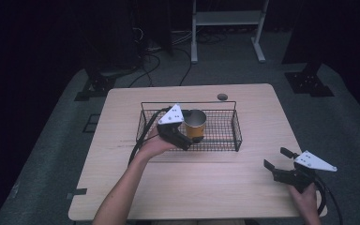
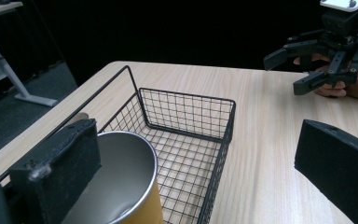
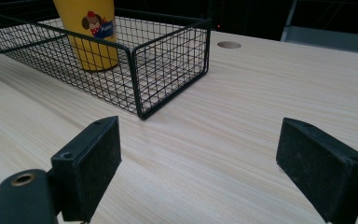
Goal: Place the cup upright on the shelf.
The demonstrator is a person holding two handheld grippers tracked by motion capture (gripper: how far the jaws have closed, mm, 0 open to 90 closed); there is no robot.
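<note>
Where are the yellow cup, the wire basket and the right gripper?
yellow cup [image 3: 93, 42]: right gripper view, on its side wall below the cartoon print.
wire basket [image 1: 236, 130]: high view, on its right end wall.
right gripper [image 1: 278, 157]: high view, midway between its open fingertips.

Both grippers are black: left gripper [image 1: 189, 138], right gripper [image 1: 277, 159]; each carries a grey three-cornered plate and trails a black cable behind.

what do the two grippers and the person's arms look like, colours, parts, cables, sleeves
Both the left gripper and the right gripper are black, each with two blocky jaws faced with flat dark pads. A pale grey three-cornered plate with small dark holes tops each one. Black cables trail from both toward the person. The forearms are bare, with no sleeves or gloves.
</note>
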